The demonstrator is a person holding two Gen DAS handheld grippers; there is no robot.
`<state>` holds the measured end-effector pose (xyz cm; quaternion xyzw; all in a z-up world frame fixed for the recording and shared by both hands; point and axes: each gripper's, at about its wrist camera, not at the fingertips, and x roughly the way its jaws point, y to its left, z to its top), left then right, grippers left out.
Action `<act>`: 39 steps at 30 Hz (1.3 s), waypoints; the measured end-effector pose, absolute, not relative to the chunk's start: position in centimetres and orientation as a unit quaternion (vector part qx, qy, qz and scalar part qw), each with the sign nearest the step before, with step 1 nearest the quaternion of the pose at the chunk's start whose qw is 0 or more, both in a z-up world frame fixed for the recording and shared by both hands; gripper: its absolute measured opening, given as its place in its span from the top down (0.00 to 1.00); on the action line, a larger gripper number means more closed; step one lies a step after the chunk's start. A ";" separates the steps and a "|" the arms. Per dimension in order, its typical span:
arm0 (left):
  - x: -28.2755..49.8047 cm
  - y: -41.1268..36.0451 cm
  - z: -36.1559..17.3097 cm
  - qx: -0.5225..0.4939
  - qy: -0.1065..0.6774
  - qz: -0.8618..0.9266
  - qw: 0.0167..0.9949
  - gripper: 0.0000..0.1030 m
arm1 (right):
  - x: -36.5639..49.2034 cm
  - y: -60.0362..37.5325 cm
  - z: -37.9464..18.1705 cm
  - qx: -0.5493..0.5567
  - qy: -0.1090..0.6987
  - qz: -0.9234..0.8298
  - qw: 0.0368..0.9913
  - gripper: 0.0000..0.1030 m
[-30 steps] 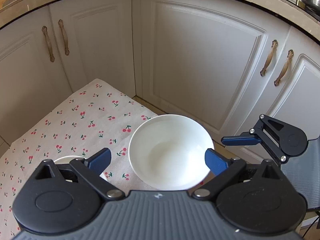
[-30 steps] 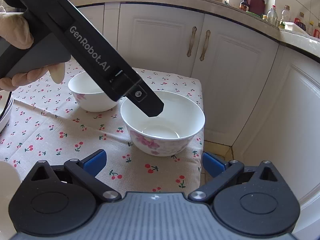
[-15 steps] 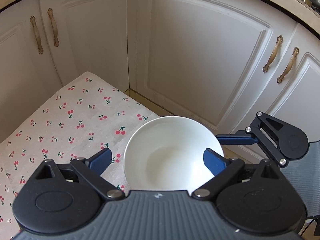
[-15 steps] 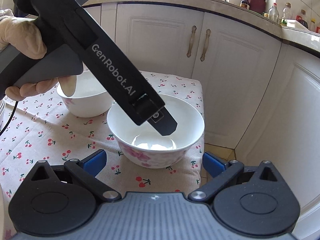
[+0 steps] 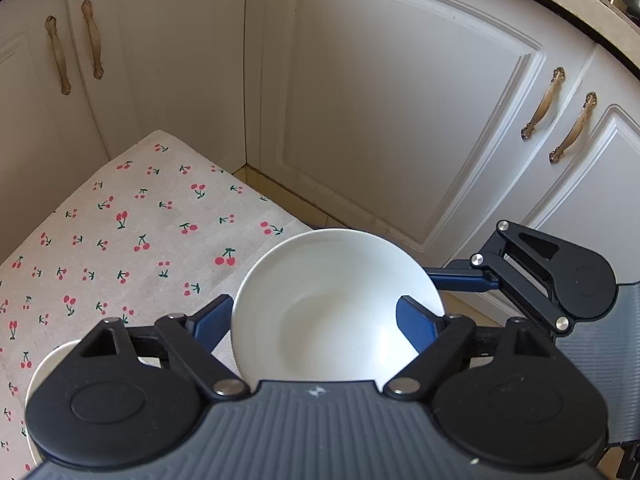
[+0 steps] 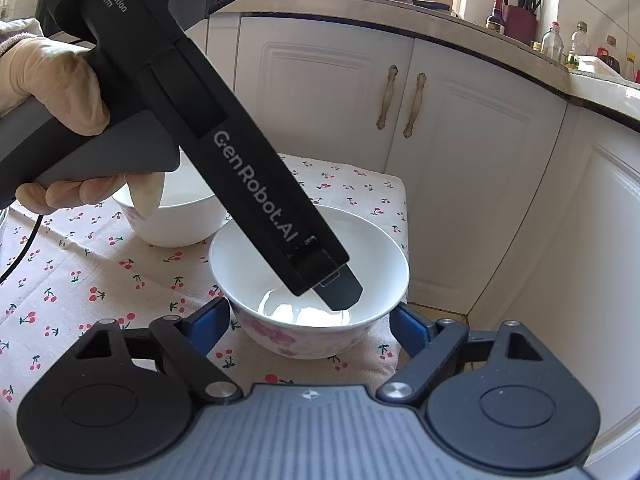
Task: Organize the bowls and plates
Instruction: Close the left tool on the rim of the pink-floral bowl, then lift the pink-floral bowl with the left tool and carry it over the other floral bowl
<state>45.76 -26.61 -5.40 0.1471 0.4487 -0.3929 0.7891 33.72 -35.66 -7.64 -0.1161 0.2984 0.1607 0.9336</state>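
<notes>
A white bowl with pink flowers (image 6: pixel 308 280) stands near the table's right corner; it also shows in the left wrist view (image 5: pixel 336 308). My left gripper (image 5: pixel 316 320) is open, one finger outside the bowl's left rim, one inside its right side. My right gripper (image 6: pixel 310 322) is open, its blue fingers flanking the bowl's near side. A second white bowl (image 6: pixel 176 216) stands behind on the left, partly hidden by the left hand. Its rim shows at the left wrist view's lower left (image 5: pixel 44 368).
The table wears a cherry-print cloth (image 5: pixel 120 232) and its right edge drops off just beyond the bowl (image 6: pixel 402 216). White cabinet doors (image 5: pixel 380 100) with brass handles stand close behind. Bottles and a knife block (image 6: pixel 520 16) sit on the counter. The right gripper's arm (image 5: pixel 540 276) shows at right.
Both grippers have closed in on the flowered bowl. The left gripper has come down so one finger is inside the rim. The right gripper's fingers now flank the bowl.
</notes>
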 end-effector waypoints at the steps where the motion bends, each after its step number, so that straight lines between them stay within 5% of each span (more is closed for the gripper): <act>1: 45.8 -26.6 -5.4 0.147 0.450 -0.394 0.788 0.18 | 33.7 -35.7 -7.6 -0.115 0.299 0.161 0.934 0.13; 39: 47.8 -27.1 -5.9 0.137 0.504 -0.422 0.741 0.18 | 33.8 -35.8 -7.3 -0.118 0.299 0.169 0.932 0.11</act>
